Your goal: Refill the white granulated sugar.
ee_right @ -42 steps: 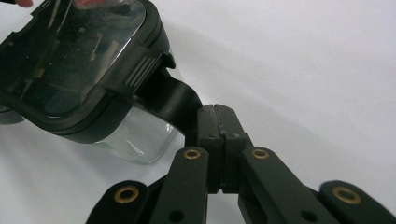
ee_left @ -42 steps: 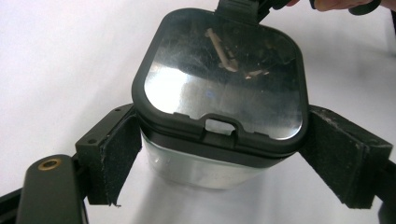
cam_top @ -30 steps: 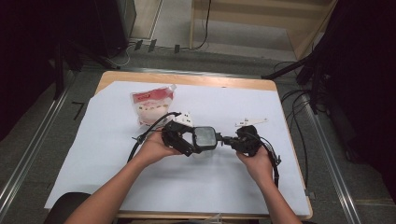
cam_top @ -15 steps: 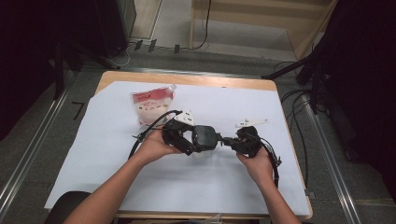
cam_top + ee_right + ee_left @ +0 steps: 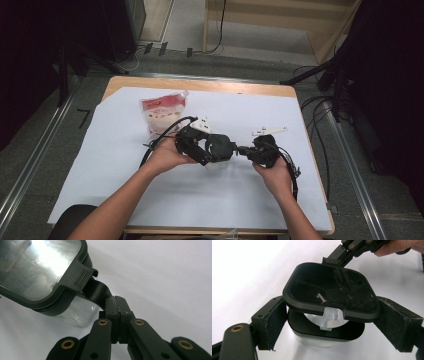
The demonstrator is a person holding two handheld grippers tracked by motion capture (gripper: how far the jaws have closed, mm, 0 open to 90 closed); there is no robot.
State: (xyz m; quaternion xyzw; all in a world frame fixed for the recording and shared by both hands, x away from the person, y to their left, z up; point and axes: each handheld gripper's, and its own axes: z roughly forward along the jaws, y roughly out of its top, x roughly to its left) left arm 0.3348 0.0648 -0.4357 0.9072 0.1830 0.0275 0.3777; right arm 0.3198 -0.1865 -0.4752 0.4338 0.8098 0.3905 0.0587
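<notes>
While foam-padded, the left gripper (image 5: 332, 327) flanks a rounded-square glass container (image 5: 324, 332).

No legible text anywhere; red-and-white printing on plastic bag (image 5: 161, 113) too small to read.

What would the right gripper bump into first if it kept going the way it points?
Probably the black-rimmed lid of the clear glass container: the right gripper already pinches its tab.
</notes>
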